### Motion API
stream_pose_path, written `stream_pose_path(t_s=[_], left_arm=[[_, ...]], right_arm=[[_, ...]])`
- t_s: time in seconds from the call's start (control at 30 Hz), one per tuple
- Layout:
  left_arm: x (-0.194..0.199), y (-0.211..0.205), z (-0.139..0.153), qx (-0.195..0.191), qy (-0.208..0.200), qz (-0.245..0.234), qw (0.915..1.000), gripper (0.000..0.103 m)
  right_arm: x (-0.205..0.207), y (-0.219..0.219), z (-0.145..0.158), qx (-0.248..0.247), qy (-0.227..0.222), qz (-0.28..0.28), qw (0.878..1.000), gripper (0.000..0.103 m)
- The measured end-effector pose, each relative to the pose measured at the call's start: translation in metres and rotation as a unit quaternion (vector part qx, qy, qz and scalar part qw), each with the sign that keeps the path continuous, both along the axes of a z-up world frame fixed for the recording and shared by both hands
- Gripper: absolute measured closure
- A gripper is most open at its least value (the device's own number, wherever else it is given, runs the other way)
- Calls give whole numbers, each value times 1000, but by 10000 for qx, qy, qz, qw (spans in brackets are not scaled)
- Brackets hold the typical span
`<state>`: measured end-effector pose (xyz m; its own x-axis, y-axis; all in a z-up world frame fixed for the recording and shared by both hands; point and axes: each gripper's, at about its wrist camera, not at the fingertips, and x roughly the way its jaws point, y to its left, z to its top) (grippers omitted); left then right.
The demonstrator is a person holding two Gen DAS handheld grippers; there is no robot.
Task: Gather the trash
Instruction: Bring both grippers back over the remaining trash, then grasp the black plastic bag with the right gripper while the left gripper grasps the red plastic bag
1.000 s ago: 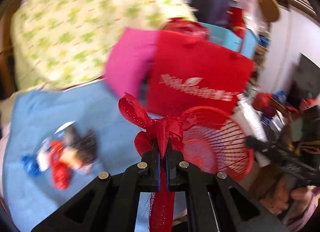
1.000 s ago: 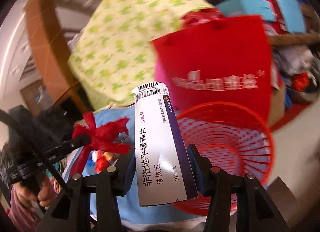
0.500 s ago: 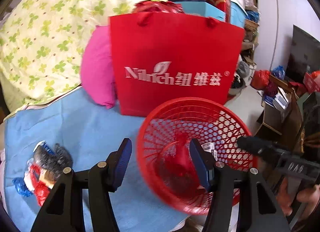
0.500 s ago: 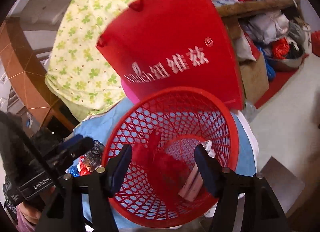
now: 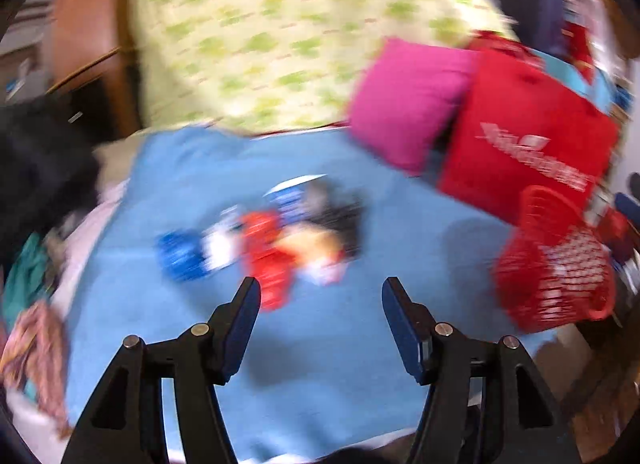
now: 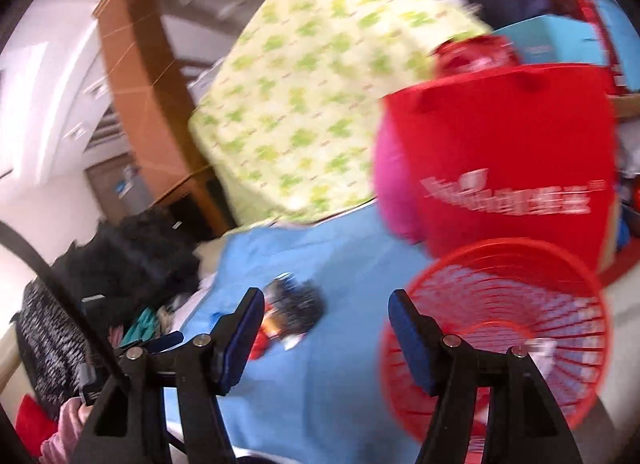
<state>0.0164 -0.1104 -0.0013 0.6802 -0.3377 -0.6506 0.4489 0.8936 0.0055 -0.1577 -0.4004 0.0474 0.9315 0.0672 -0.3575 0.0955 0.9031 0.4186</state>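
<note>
A: What has changed in the last second?

B: The left gripper (image 5: 321,290), which pinched a red ribbon, and the right gripper (image 6: 326,302), which held a white medicine box, now stand half-wide with nothing between the pads. The left jaws have just been opening; the right widened earlier in that second. Half a second ago both items lay inside the red basket (image 6: 496,328). The left view has swung from the basket to the litter pile (image 5: 264,240).

A: And the setting?

B: A blue cloth (image 5: 320,364) covers the surface. At its far edge lean a green-patterned cushion (image 5: 288,36), a pink pillow (image 5: 404,104) and a red bag (image 6: 516,160). A wooden cabinet (image 6: 136,104) stands far left; dark clothing (image 6: 132,256) is heaped at the left edge.

A: The trash itself?

B: Blurred. A mid-cloth cluster of red, blue, white and black wrappers, just beyond the left gripper's tips. The basket sits at the near right edge, something white showing through its mesh.
</note>
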Motion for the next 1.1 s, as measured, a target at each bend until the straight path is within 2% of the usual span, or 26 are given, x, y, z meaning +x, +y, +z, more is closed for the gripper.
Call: stream_pose_path(t_s=[0.13,0.27,0.37,0.57,0.6,0.67,0.8,0.97,1.03,1.07,1.1], left_arm=[[18,57,-22,135,148,619,9979,39],[28,80,-43,93,385,784,9961,39],[36,86,-56,52,537,727,9959,39],[62,72,-66,-238,789,495,9954,39],[67,68,-68,-233,791,447,9956,39],[80,57,-72,-267,878,316,9953,38],[109,28,-86,-503,1197,59,9915,35],[137,-5,-102,-463,1377,-72,9894,35],[143,-13,-107,-508,1460,-158,9879,35],[146,-16,-110,-538,1515,-190,9868,35],[148,-18,-113,-555,1577,-189,9857,35]], right_arm=[[56,42,-19,22,489,559,9972,35],[114,72,-53,149,1051,926,9900,35],[159,85,-86,296,1335,842,9870,35],[236,83,-122,695,1536,498,9844,33],[252,82,-129,627,1553,446,9849,28],[269,80,-136,576,1633,441,9839,24],[295,69,-148,766,1597,600,9824,24],[316,58,-163,935,1463,974,9800,24],[317,57,-164,985,1398,1148,9786,38],[318,57,-164,974,1419,1201,9777,53],[318,57,-164,956,1440,1201,9776,56]])
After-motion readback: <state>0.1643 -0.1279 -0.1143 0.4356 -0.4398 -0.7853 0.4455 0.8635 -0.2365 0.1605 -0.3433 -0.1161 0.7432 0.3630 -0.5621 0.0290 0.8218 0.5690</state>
